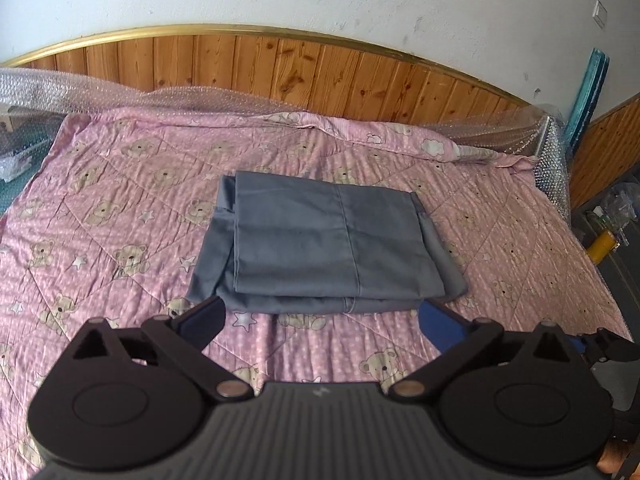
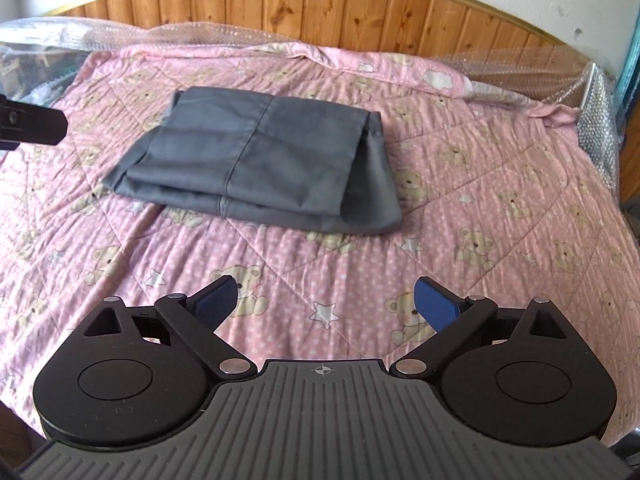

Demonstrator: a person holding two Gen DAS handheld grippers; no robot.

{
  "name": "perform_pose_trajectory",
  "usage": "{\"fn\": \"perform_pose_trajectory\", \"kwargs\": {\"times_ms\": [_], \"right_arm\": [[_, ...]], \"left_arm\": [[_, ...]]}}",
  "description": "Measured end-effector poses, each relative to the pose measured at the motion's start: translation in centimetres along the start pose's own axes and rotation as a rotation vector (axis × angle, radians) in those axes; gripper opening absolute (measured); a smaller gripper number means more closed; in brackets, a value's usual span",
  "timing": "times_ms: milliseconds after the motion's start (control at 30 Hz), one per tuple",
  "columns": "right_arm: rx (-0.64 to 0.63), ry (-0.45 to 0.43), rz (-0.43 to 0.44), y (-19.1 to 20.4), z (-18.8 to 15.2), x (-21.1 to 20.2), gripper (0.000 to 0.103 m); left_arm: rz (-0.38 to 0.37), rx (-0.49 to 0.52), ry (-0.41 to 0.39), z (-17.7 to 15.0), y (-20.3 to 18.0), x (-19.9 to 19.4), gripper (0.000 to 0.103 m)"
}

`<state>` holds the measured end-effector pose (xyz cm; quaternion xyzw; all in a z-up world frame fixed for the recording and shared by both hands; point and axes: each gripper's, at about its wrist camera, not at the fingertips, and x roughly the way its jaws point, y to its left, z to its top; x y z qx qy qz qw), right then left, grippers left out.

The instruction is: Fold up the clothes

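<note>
A grey garment [image 1: 328,244] lies folded into a flat rectangle in the middle of the pink teddy-bear quilt [image 1: 120,208]. It also shows in the right wrist view [image 2: 260,160], up and left of centre. My left gripper [image 1: 322,320] is open and empty, its blue fingertips just short of the garment's near edge. My right gripper [image 2: 324,300] is open and empty, hovering over bare quilt [image 2: 480,200] well short of the garment. Part of the left gripper [image 2: 28,126] shows at the left edge of the right wrist view.
A wooden headboard [image 1: 280,68] with a gold rim stands behind the bed. Bubble wrap [image 1: 80,92] lies along the bed's far edge and right corner. Clutter, including a yellow bottle [image 1: 602,246], sits beside the bed at the right.
</note>
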<state>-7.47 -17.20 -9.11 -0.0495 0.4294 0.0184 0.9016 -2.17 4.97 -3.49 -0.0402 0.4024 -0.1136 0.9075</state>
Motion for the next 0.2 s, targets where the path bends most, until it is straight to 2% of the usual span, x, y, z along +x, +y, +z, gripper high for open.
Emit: {"fn": "perform_pose_trajectory", "kwargs": {"times_ms": [100, 200], "right_arm": [[-0.029, 0.004, 0.010, 0.22, 0.10, 0.53, 0.097], [-0.037, -0.004, 0.029, 0.13, 0.41, 0.50, 0.098]], "left_arm": [[0.020, -0.006, -0.011, 0.34, -0.65, -0.16, 0.103], [-0.006, -0.037, 0.006, 0.52, -1.17, -0.05, 0.103]]}}
